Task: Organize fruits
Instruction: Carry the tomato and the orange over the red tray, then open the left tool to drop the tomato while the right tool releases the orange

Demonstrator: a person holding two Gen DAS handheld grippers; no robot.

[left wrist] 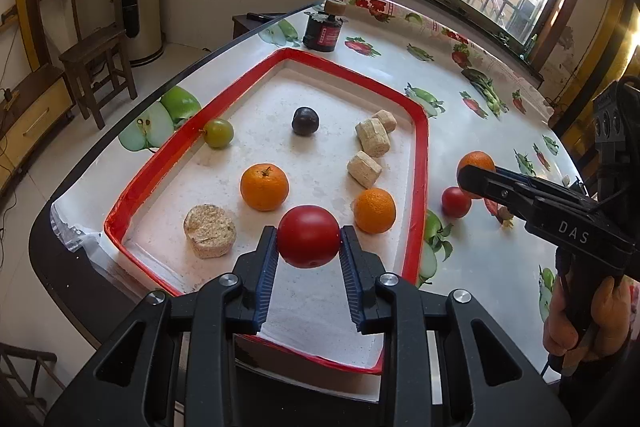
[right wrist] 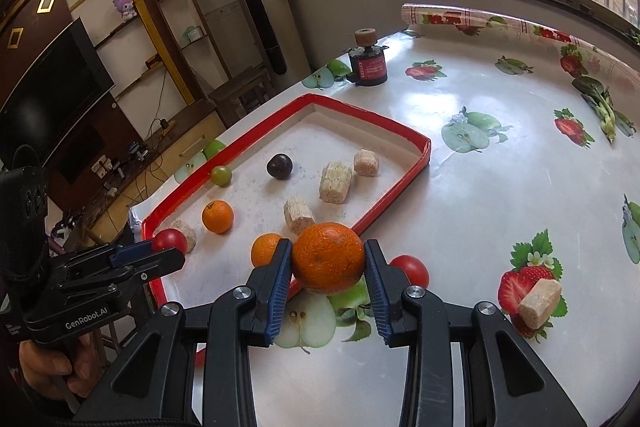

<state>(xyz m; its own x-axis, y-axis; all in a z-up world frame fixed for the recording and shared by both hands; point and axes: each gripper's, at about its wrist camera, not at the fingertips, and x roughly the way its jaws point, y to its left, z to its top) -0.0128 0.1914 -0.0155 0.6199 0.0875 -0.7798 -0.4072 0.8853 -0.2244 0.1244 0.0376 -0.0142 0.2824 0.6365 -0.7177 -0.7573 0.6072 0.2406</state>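
My left gripper point(left wrist: 308, 241) is shut on a red tomato point(left wrist: 308, 235) and holds it over the near end of the red-rimmed tray point(left wrist: 420, 163). My right gripper point(right wrist: 328, 259) is shut on an orange point(right wrist: 328, 257) and holds it above the table, just outside the tray's right rim point(right wrist: 400, 195). In the tray lie two oranges point(left wrist: 264, 187) point(left wrist: 374, 210), a green plum point(left wrist: 218, 133), a dark plum point(left wrist: 305, 121) and several beige cake pieces point(left wrist: 209, 231). A second red tomato point(left wrist: 455, 202) lies on the table right of the tray.
A dark jar with a cork lid point(left wrist: 323, 29) stands beyond the tray's far end. A loose beige piece point(right wrist: 540, 302) lies on the fruit-print tablecloth at the right. The table's left edge point(left wrist: 168, 83) drops to the floor, with a wooden stool point(left wrist: 98, 67) beside it.
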